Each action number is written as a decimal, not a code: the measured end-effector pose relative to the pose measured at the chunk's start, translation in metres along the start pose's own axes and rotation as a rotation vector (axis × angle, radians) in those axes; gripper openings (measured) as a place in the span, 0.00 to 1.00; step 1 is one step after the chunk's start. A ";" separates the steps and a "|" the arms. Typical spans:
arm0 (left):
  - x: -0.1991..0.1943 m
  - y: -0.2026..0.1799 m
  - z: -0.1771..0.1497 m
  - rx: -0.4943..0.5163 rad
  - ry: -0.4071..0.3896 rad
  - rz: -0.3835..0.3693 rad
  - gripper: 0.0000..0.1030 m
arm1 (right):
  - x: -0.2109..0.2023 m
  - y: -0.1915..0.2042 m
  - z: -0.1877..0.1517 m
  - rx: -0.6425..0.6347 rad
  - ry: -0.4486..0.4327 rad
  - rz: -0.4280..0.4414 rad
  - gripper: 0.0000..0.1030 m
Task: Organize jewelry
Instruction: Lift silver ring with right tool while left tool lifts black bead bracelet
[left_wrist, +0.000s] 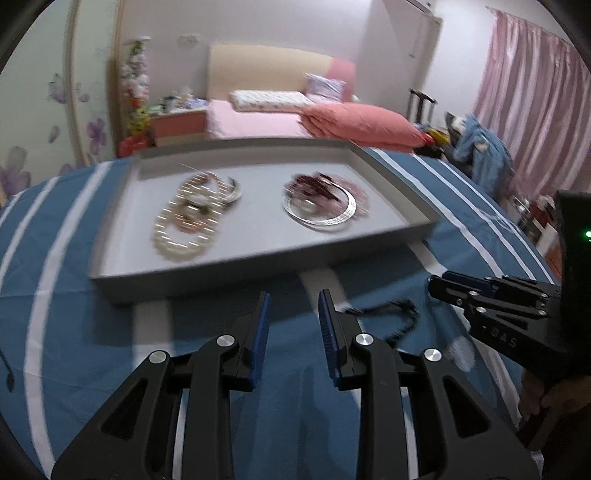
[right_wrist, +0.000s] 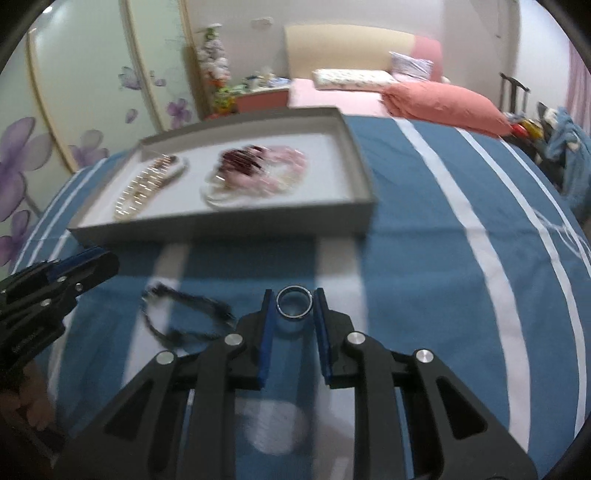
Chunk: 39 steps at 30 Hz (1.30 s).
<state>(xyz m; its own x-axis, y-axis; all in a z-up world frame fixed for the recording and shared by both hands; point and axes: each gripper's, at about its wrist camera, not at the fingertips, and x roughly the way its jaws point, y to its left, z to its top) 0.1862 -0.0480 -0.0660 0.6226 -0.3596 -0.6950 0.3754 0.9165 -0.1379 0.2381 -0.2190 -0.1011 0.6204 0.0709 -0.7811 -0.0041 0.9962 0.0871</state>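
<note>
The right gripper (right_wrist: 294, 301) pinches a ring (right_wrist: 294, 302), seemingly lightly; a jolt could drop it short of the tray (right_wrist: 221, 230). The left gripper (left_wrist: 294, 308) gapes empty.

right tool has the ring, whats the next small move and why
Probably carry the ring forward over the near wall of the gray tray and lower it onto bare floor. The right tool grips it between its pads, above the blue striped cloth, and other jewelry already sits sorted in the tray. The dark bracelet lies on the cloth, for later.
</note>
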 end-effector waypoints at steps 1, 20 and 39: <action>0.003 -0.006 -0.001 0.017 0.014 -0.012 0.27 | 0.001 -0.003 -0.002 0.006 0.005 -0.002 0.20; 0.017 -0.006 -0.010 0.086 0.114 0.163 0.10 | 0.005 0.015 -0.004 -0.047 0.003 0.046 0.21; -0.008 0.024 -0.027 -0.006 0.094 0.220 0.16 | 0.005 0.038 -0.009 -0.110 0.001 0.061 0.21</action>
<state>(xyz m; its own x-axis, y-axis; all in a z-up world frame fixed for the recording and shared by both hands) 0.1719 -0.0183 -0.0826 0.6224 -0.1338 -0.7712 0.2335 0.9722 0.0198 0.2337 -0.1804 -0.1070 0.6152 0.1319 -0.7773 -0.1281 0.9895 0.0665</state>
